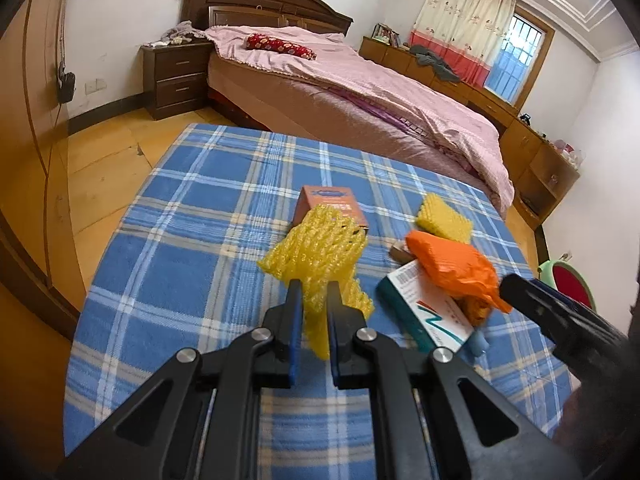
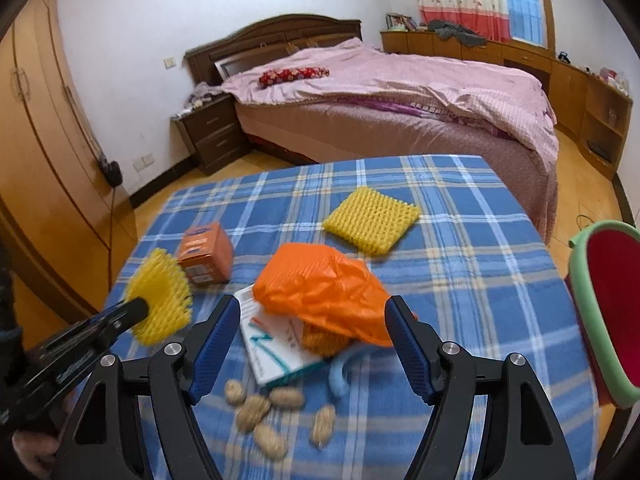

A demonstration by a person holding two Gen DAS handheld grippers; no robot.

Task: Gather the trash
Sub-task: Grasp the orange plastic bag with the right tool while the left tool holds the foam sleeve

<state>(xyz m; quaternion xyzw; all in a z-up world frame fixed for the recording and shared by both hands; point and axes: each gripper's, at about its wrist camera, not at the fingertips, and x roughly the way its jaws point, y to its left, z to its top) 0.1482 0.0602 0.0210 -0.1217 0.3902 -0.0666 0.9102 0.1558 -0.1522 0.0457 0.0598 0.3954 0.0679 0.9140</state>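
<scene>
My left gripper (image 1: 314,286) is shut on a yellow foam fruit net (image 1: 316,252), held above the blue plaid table (image 1: 180,208); the same net (image 2: 160,296) shows at the left of the right wrist view. My right gripper (image 2: 312,308) stands open, its jaws wide on either side of a crumpled orange plastic bag (image 2: 320,284) without touching it. The bag (image 1: 452,264) lies on a white and teal carton (image 2: 264,344). A second yellow foam net (image 2: 372,220) lies flat farther back. An orange box (image 2: 206,254) stands at the left. Several peanut shells (image 2: 256,408) lie near the front.
A green-rimmed red bin (image 2: 604,312) stands at the table's right edge. A small blue object (image 2: 338,376) lies by the carton. Beyond the table are a bed with a pink cover (image 2: 400,92), a dark nightstand (image 2: 212,132) and wooden wardrobes (image 2: 40,140) at the left.
</scene>
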